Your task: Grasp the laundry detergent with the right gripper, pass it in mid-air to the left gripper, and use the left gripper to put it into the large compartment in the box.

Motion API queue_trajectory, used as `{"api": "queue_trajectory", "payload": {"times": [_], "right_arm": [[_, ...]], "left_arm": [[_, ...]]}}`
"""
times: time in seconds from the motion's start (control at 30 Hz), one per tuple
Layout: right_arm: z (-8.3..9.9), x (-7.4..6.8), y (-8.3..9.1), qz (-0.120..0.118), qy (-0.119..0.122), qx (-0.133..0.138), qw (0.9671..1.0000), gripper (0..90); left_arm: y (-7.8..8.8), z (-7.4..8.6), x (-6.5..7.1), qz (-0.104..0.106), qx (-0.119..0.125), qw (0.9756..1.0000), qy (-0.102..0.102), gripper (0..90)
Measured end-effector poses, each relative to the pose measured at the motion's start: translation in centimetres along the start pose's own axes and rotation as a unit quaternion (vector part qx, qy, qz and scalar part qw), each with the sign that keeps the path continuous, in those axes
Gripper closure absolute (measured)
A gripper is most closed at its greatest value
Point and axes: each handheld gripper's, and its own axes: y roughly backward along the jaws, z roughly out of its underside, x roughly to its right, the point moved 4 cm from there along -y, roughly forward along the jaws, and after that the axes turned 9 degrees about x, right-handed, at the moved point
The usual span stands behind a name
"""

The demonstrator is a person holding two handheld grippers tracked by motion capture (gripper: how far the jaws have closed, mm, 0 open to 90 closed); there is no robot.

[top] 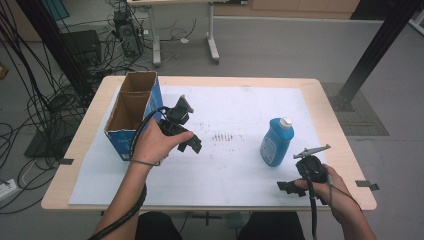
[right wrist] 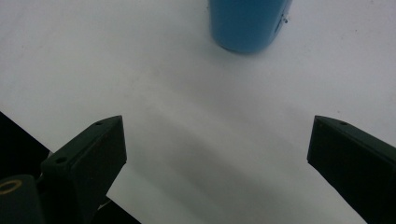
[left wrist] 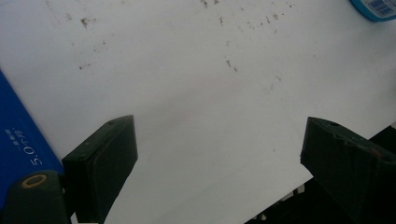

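Observation:
A blue bottle (top: 276,142) with a white cap stands upright on the white sheet (top: 235,175), right of centre. My left gripper (top: 190,127) is held just right of an open cardboard box (top: 132,112) with blue sides. In the left gripper view its jaws stand wide apart, so the left gripper (left wrist: 219,135) is open over bare sheet, with the box's blue wall (left wrist: 18,144) at the left and the bottle's edge (left wrist: 373,7) at top right. My right gripper (top: 295,181) sits near the table's front right corner. The right gripper (right wrist: 217,130) is open and empty, and the bottle's base (right wrist: 247,23) lies ahead of it.
The sheet covers most of a wooden table (top: 330,115). Faint brown smudges (top: 222,136) mark its middle. Behind the table are floor cables (top: 30,110), a desk's legs (top: 212,47) and black frame posts (top: 380,45).

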Motion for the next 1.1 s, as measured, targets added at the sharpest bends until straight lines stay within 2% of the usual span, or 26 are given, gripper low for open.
{"api": "queue_trajectory", "payload": {"times": [0.7,0.9,1.1], "right_arm": [[0.1,-1.6,-1.3,-0.016,-0.001,0.003,0.9999,4.3],[0.2,-1.9,-1.6,-0.017,-0.003,0.007,0.9998,4.3],[0.1,-1.9,-1.9,-0.009,-0.011,0.021,0.9997,4.4]], "left_arm": [[0.1,0.5,-0.1,0.001,-0.001,1.0,0.003,11.4],[-0.1,0.6,0.1,0.001,-0.003,1.0,0.001,11.4],[-0.1,0.8,0.1,0.002,-0.004,1.0,0.001,11.4]]}}
